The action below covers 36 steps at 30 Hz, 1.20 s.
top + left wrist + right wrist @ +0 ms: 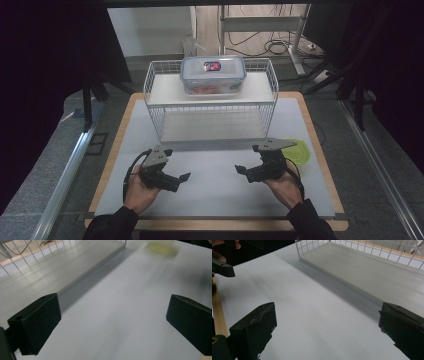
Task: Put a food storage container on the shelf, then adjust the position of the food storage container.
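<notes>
- The left gripper is held low over the white mat, its jaws spread wide with nothing between them; in the left gripper view only bare mat lies between the two black jaws.
- The right gripper is also low over the mat, jaws wide apart and empty; its own view shows bare mat in the gap.
- The two grippers point inward toward each other, well apart, with open mat between them.
- Each rests in a hand coming in from the near edge in a dark sleeve.
- Just behind the right gripper, a yellow-green lid lies flat on the mat, near the rack's right front corner.
- Beyond both grippers stands a white wire rack with two shelves; its lower shelf is bare.
- A clear box with a blue-rimmed lid sits on the top shelf, about centred, well apart from both grippers.
</notes>
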Each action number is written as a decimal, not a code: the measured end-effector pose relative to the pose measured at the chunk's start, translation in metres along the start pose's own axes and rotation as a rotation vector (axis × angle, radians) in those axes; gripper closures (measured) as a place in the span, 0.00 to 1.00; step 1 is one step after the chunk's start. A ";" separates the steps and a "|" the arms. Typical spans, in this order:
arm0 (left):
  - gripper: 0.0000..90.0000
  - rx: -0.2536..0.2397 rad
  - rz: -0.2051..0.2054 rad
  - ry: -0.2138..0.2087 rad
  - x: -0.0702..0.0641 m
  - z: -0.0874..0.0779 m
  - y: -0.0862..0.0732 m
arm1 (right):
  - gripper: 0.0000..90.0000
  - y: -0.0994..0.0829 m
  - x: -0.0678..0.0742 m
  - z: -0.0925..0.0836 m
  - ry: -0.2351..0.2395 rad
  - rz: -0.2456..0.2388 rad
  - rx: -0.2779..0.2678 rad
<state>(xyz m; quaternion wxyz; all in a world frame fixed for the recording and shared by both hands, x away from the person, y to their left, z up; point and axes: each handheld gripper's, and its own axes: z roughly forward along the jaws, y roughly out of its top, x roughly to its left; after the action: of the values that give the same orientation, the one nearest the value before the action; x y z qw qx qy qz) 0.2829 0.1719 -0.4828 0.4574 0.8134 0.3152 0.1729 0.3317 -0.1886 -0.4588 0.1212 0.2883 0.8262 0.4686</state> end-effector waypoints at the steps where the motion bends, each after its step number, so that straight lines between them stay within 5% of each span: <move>1: 0.00 0.004 -0.001 0.003 -0.001 0.000 -0.004 | 0.02 -0.003 0.001 0.000 -0.004 -0.005 0.001; 8: 0.00 0.034 0.038 0.078 -0.007 -0.002 -0.025 | 0.03 -0.023 0.009 0.005 -0.005 0.012 0.041; 13: 0.00 0.035 0.011 0.096 -0.004 -0.002 -0.032 | 0.03 -0.035 0.011 0.014 -0.029 -0.016 0.112; 28: 0.00 0.032 0.015 0.110 -0.003 -0.001 -0.035 | 0.01 -0.033 -0.001 0.009 -0.116 0.016 0.081; 36: 0.00 0.033 0.011 0.106 -0.002 -0.001 -0.035 | 0.43 -0.026 -0.014 -0.006 -0.159 0.026 0.084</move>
<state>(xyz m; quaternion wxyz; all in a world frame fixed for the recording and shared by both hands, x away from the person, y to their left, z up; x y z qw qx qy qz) 0.2683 0.1841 -0.5125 0.4256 0.8121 0.3375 0.2131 0.3305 -0.2114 -0.4779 0.1682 0.3404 0.8290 0.4105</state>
